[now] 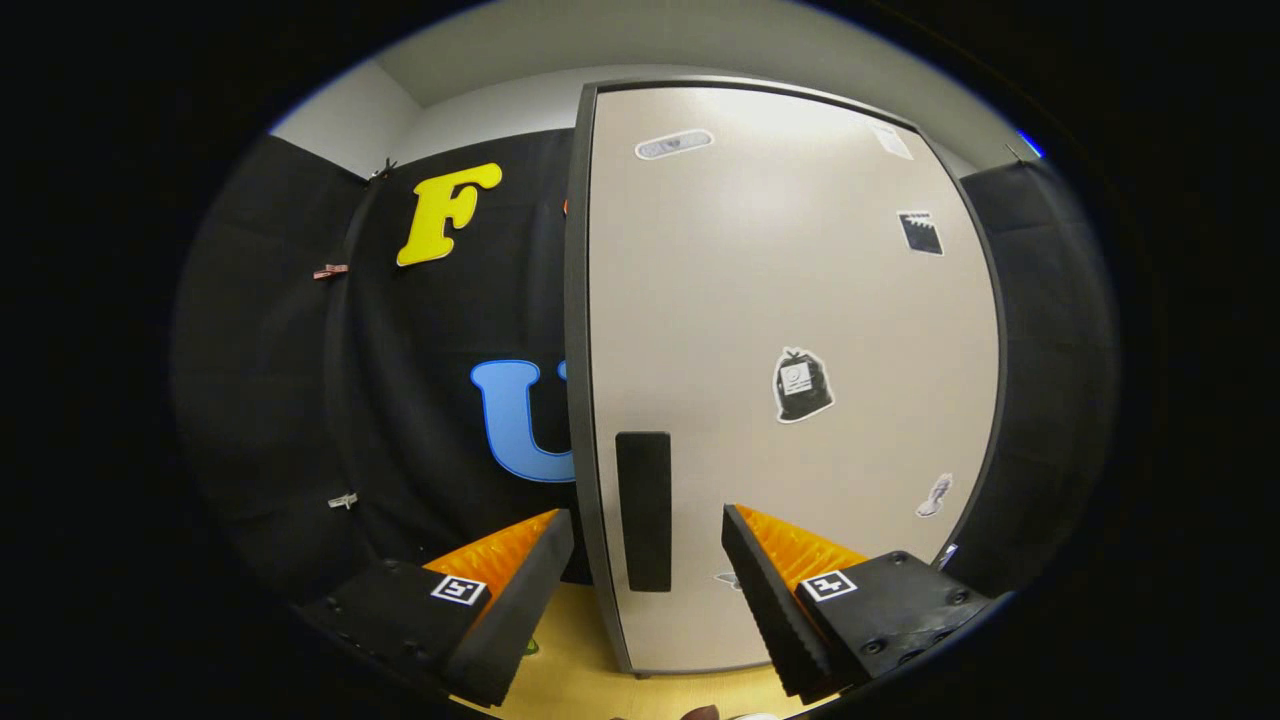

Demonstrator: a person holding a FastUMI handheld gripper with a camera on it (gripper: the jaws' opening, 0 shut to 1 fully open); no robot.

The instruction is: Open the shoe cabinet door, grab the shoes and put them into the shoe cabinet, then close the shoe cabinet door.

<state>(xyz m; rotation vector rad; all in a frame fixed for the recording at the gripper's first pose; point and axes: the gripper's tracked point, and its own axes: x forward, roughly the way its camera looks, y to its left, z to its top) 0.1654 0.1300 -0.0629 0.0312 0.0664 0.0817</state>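
Cabinet door [790, 380] stands shut just ahead of the gripper [648, 540], whose fingers are spread wide and hold nothing; the door's dark handle [643, 510] sits between them, untouched.

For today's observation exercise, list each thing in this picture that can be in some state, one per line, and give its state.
Shoe cabinet door: shut, upright, stickers on its face.
Door handle: dark vertical bar near the door's left edge, untouched, lying between the fingers and just ahead of them.
Tool: open, fingers spread either side of the handle, holding nothing.
Floor: pale, under the cabinet.
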